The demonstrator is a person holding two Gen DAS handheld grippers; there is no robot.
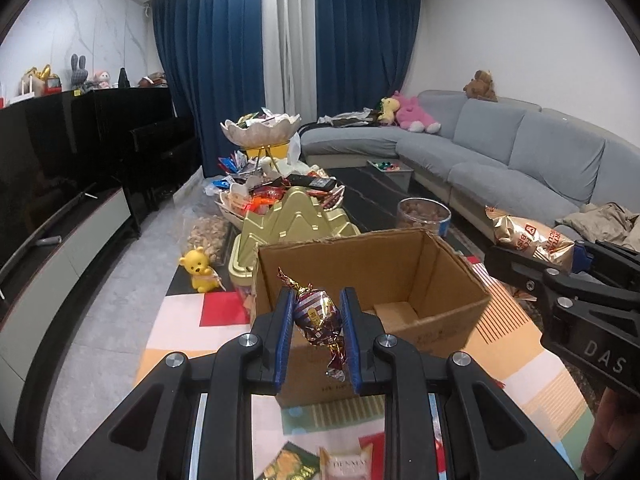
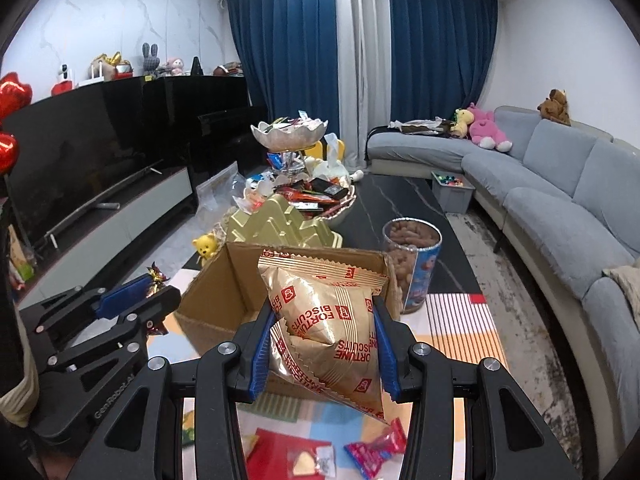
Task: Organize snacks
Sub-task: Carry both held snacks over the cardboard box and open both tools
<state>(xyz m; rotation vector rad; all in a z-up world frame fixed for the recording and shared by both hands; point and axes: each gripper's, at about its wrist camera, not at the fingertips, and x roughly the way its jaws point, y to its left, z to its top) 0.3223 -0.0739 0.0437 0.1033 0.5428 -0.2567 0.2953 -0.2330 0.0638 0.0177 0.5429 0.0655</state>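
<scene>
One foil-wrapped candy (image 1: 319, 317) is clamped between the pads of the left claw (image 1: 316, 338), and two gold biscuit packets (image 2: 326, 320) are pinched together in the right claw (image 2: 320, 344). Both loads are carried above the surface (image 2: 400, 208), presumably so they can be dropped into the single open cardboard box (image 1: 400, 276) seen at twelve o'clock from each claw. One jar of nuts (image 2: 414, 264) is seen at two o'clock of the box. Loose snack packets (image 2: 372, 450) are left at six o'clock.
</scene>
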